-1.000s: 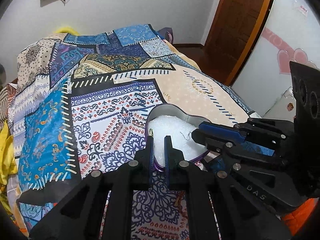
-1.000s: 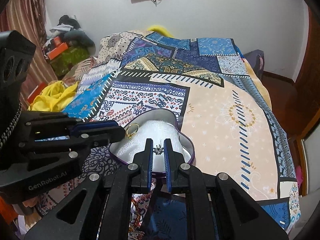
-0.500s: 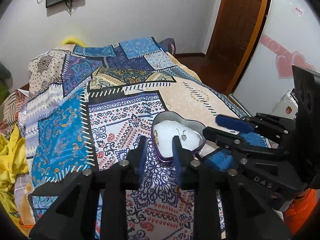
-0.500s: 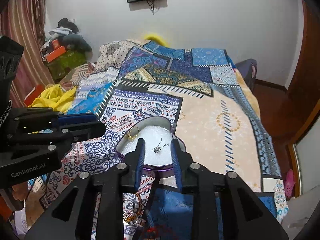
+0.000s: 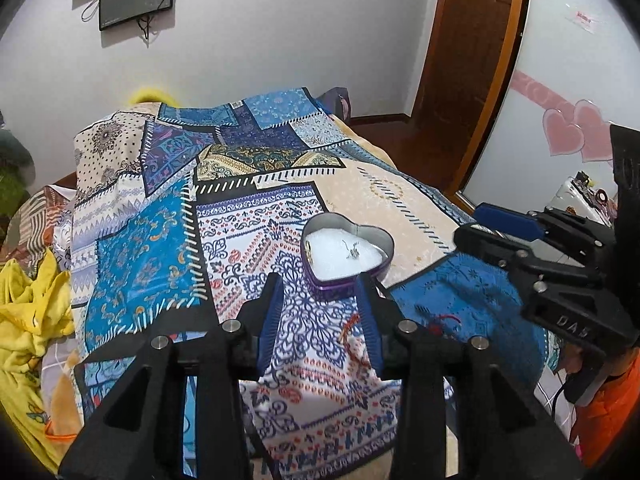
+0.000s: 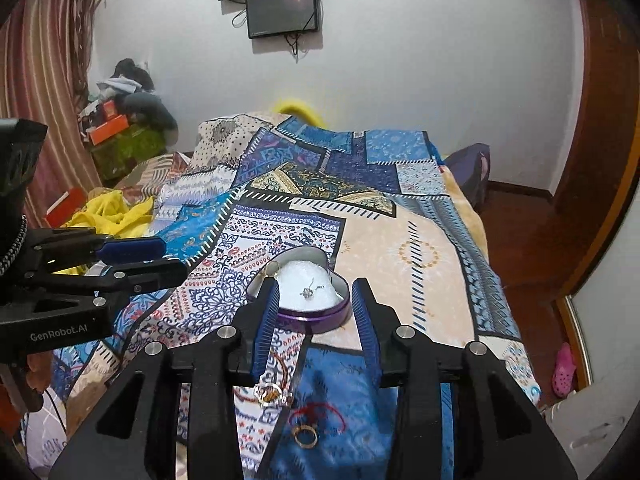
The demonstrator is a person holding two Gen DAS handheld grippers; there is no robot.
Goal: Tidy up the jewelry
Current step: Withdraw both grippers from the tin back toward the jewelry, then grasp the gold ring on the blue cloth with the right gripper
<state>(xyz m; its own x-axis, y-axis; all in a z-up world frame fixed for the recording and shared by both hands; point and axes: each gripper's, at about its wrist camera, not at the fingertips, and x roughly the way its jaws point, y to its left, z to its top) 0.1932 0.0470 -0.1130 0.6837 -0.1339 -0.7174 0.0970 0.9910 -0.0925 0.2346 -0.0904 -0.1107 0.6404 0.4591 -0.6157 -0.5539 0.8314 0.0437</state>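
Note:
A purple heart-shaped tin (image 5: pixel 347 276) (image 6: pixel 316 314) with white padding lies on the patterned bedspread. A small silver pendant (image 5: pixel 353 253) (image 6: pixel 309 292) lies on the padding and a gold ring (image 5: pixel 308 246) (image 6: pixel 273 267) leans at the tin's left rim. My left gripper (image 5: pixel 320 284) is open and empty, just short of the tin. My right gripper (image 6: pixel 314 292) is open and empty, its fingers either side of the tin but nearer the camera. On the bedspread near me lie a stone ring (image 6: pixel 269 394), a gold ring (image 6: pixel 306 436) and a red string bracelet (image 6: pixel 318 414) (image 5: pixel 350 326).
The bedspread (image 5: pixel 248 216) covers the bed. Yellow cloth (image 5: pixel 28 320) lies at the left edge. A wooden door (image 5: pixel 472 60) stands at the far right. A pile of boxes and clothes (image 6: pixel 120 120) sits at the far left.
Both grippers opened from shut and pulled back and up from the tin. The gold ring and the silver pendant now lie in the tin.

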